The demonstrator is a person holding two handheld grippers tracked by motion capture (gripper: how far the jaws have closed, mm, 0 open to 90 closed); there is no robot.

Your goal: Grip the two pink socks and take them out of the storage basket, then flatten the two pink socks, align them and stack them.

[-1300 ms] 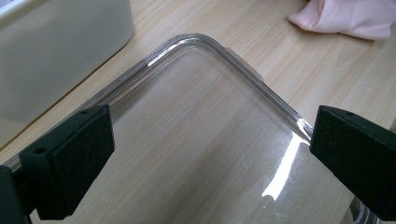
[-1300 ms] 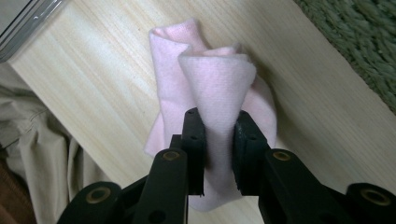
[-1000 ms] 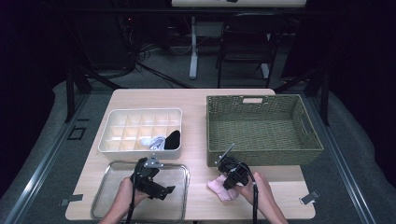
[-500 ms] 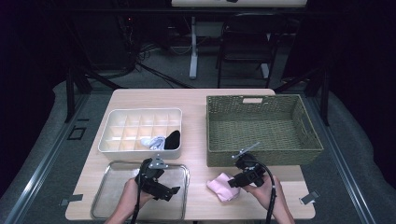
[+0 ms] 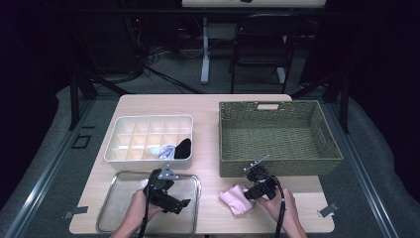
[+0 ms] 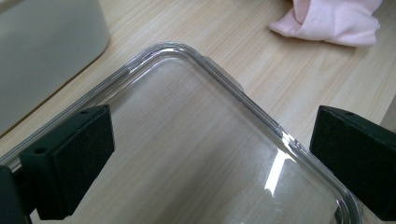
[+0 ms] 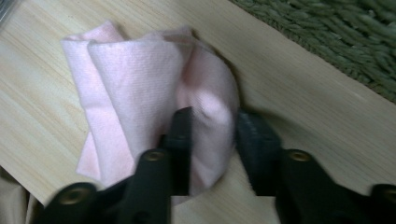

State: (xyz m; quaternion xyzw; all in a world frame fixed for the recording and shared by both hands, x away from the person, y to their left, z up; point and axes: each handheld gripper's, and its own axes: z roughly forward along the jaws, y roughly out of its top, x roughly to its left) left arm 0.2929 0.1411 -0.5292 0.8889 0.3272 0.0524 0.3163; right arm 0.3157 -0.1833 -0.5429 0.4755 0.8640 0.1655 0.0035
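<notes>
A crumpled pink cloth (image 5: pixel 235 200) lies on the wooden table, just in front of the woven basket. My right gripper (image 5: pixel 249 191) reaches it from the right. In the right gripper view its jaws have just been closing and its fingertips (image 7: pixel 183 135) now pinch a fold of the pink cloth (image 7: pixel 140 84). My left gripper (image 5: pixel 181 204) hovers over the right end of a clear plastic tray (image 5: pixel 119 198). Its jaws stand wide apart over the tray's corner rim (image 6: pixel 224 79), with nothing between them. The pink cloth (image 6: pixel 327 18) lies beyond that corner.
A green woven basket (image 5: pixel 277 166) stands at the back right, its wall close behind the cloth (image 7: pixel 327 28). A white compartment box (image 5: pixel 148 124) sits behind the tray, with a black and a pale item in its front cells. Its side wall (image 6: pixel 46 42) is near the left gripper.
The right gripper swung right, away from the cloth, then came back and now has a fold of it between its jaws. The left gripper stayed over the tray.
</notes>
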